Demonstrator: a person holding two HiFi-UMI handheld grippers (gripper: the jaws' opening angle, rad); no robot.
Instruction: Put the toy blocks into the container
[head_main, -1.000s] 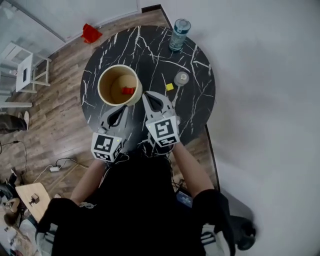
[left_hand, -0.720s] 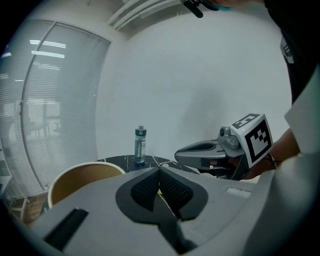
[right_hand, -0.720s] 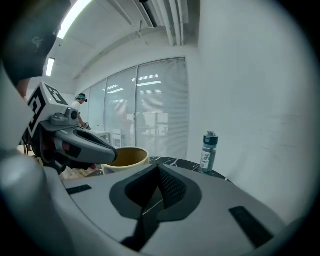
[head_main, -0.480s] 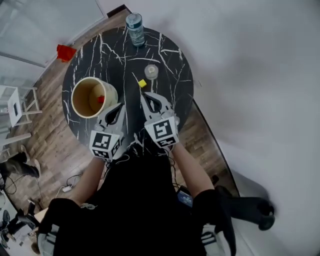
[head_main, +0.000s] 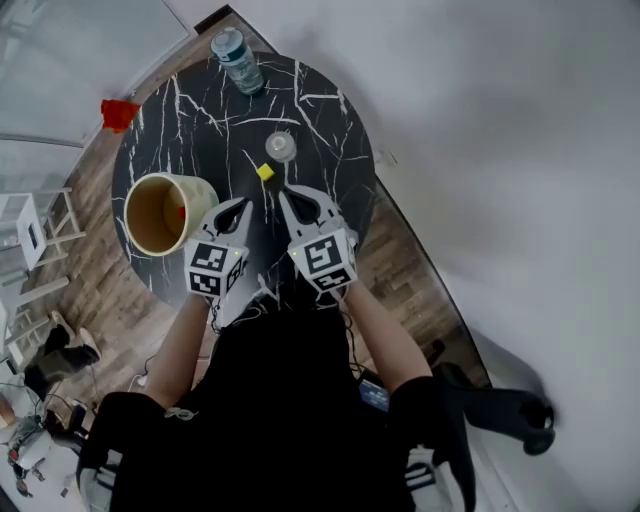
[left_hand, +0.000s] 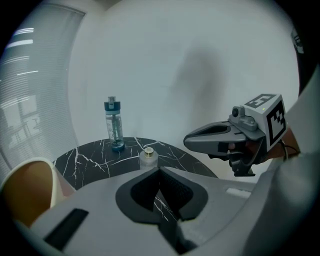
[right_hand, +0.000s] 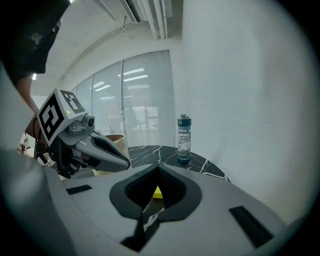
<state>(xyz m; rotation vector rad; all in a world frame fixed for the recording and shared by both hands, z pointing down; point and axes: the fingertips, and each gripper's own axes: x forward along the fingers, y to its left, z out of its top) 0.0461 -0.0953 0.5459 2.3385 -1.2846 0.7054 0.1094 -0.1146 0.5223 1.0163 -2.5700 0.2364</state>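
You're on the approach: left hand-held gripper (head_main: 244, 205) and right hand-held gripper (head_main: 284, 197) both clenched, empty. Next, open the right one over the yellow block (head_main: 265, 172).

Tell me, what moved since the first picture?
The left gripper and right gripper slid away from the tan paper cup toward the small yellow block. Nothing was grabbed or dropped; both pairs of jaws stayed shut and empty. The red block stayed in the cup, and the yellow block stayed beside the small frosted bottle on the black marble table.
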